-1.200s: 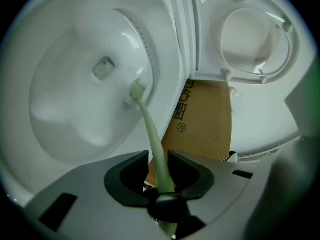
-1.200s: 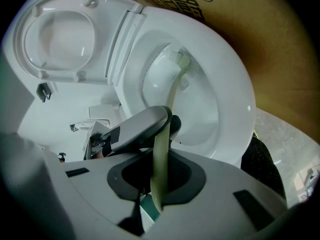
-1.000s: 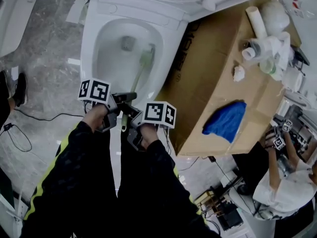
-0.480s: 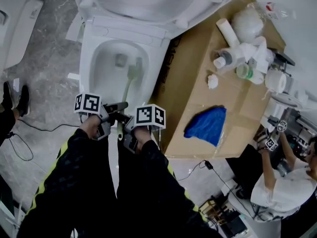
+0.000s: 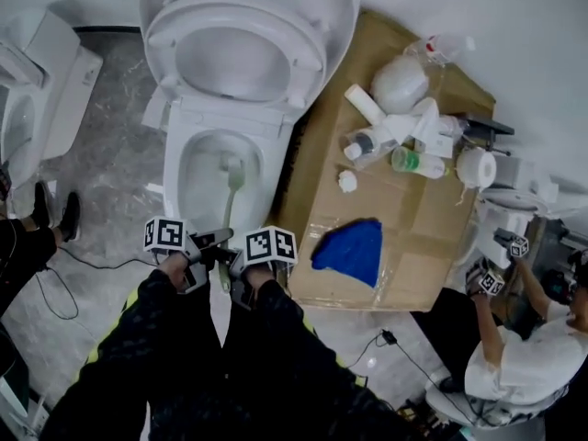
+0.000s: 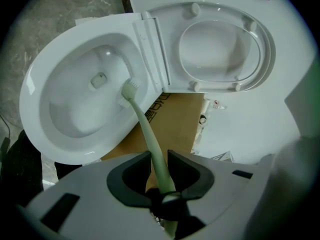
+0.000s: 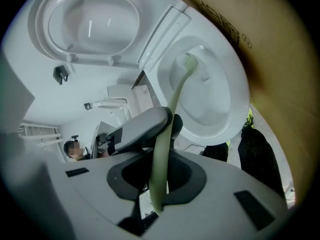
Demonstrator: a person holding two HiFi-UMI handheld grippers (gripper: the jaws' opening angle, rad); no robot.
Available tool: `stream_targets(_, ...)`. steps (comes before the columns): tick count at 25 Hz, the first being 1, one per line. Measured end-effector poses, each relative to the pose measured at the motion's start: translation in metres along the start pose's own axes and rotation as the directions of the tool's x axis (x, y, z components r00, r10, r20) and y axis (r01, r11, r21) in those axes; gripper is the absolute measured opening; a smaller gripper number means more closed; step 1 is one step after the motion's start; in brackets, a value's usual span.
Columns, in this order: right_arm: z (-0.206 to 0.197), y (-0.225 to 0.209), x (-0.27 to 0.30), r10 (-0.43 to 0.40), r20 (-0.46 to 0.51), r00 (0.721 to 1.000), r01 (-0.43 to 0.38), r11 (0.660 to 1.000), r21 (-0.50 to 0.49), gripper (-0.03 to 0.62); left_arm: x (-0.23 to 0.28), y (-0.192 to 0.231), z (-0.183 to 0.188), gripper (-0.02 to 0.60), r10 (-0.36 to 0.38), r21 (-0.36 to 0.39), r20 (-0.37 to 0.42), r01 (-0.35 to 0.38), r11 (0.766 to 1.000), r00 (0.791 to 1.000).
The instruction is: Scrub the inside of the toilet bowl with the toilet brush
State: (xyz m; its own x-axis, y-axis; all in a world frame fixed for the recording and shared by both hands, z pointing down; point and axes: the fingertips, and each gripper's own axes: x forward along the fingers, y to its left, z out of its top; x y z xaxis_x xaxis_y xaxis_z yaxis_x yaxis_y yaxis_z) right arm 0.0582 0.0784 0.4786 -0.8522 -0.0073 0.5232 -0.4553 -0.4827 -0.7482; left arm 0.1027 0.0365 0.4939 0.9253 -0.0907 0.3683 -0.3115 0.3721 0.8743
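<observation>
Toilet brush (image 5: pixel 231 200) shifted within the bowl (image 5: pixel 176 186), handle clamped in both jaws.

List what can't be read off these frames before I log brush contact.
- Whether the toilet brush bristles actually press the toilet bowl wall: too small in the head view, and neither gripper view settles it.
- Water level in the bowl: white on white, so no view shows a surface.
- Print on the bottles: too small in the head view.
- Left gripper and right gripper both clamp the handle; that much is clear.
</observation>
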Motion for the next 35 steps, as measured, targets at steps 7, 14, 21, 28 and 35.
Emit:
stream_targets(7, -0.02, 0.037, -0.034, 0.046, -0.037, 0.998, -0.048, 0.996, -0.07, 0.055, -0.018, -0.048, -0.017, 0.109, 0.022, 0.005, 0.066, -0.022, 1.0, 0.998)
stream_targets(14, -0.048, 0.059, -0.061, 0.071, -0.061, 0.996, -0.08, 0.985, -0.155, 0.055, -0.029, -0.084, -0.043, 0.109, -0.005, 0.044, 0.122, 0.0, 0.999, 0.993)
stream_targets(21, -0.09, 0.069, -0.077, 0.075, -0.059, 0.995, -0.086, 0.976, -0.2, 0.055, -0.047, -0.101, -0.082, 0.109, -0.045, 0.059, 0.129, 0.038, 0.998, 0.991)
stream_targets(28, -0.128, 0.08, -0.077, 0.074, -0.024, 0.997, -0.078, 0.967, -0.243, 0.057, -0.07, -0.112, -0.112, 0.109, -0.097, 0.132, 0.117, 0.082, 0.988, 0.988)
stream_targets(35, -0.18, 0.093, -0.074, 0.086, -0.006, 0.996, -0.084, 0.952, -0.294, 0.057, -0.104, -0.12, -0.155, 0.109, -0.156, 0.158, 0.098, 0.139, 0.978, 0.983)
